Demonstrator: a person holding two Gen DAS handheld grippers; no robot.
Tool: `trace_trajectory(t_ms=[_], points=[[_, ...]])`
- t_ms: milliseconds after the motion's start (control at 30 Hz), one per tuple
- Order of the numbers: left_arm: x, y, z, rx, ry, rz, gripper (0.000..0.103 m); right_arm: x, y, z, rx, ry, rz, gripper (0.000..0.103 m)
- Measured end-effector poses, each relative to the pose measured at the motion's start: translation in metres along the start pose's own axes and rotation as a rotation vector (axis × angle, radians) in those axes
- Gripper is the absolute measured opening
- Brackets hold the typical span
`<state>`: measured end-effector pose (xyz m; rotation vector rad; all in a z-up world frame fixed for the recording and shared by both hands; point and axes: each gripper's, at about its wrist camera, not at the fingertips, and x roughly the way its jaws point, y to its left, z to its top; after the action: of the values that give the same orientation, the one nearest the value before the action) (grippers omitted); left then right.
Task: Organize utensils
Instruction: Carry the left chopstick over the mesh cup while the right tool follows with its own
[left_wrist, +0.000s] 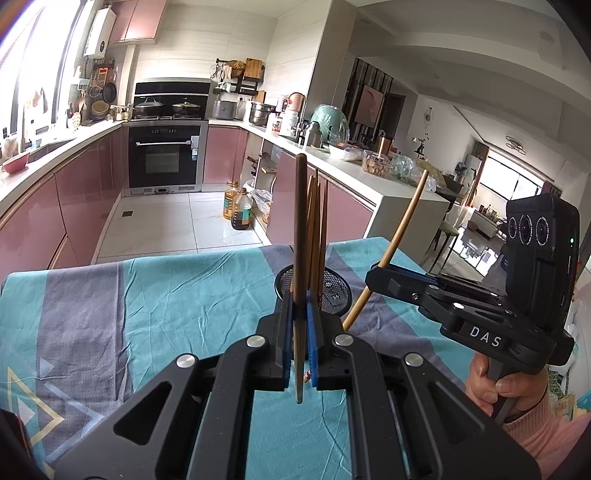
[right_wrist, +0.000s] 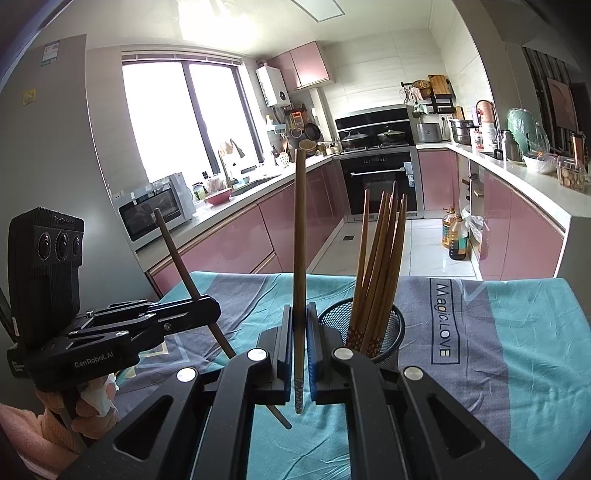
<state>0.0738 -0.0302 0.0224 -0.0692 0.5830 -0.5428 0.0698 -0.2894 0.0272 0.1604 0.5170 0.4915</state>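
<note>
Both grippers, left gripper (left_wrist: 301, 332) and right gripper (right_wrist: 301, 332), pinch one chopstick (left_wrist: 300, 258) each above the worktop (left_wrist: 147, 295). We judge a tilted release could miss the mesh holder (right_wrist: 384, 325).

U-shaped kitchen: pink cabinets (right_wrist: 236, 247), built-in oven (left_wrist: 164, 157), white tiled floor (left_wrist: 177, 221), bright window (right_wrist: 177, 122), pale countertops (right_wrist: 517, 173).

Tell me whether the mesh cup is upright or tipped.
Upright: the mesh cup stands on the cloth, rim up, with chopsticks standing inside.
</note>
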Motion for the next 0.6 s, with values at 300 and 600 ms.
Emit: trace_trajectory(t_ms=[300,600], points=[[0.0,-0.003,0.006,0.014,-0.013,0.0,0.007,-0.005,-0.004,0.008,0.0,-0.017,0.0,0.006],[-0.001,-0.009,0.009,0.029,-0.024,-0.002,0.007,-0.007,-0.006,0.014,-0.008,-0.03,-0.001,0.006]])
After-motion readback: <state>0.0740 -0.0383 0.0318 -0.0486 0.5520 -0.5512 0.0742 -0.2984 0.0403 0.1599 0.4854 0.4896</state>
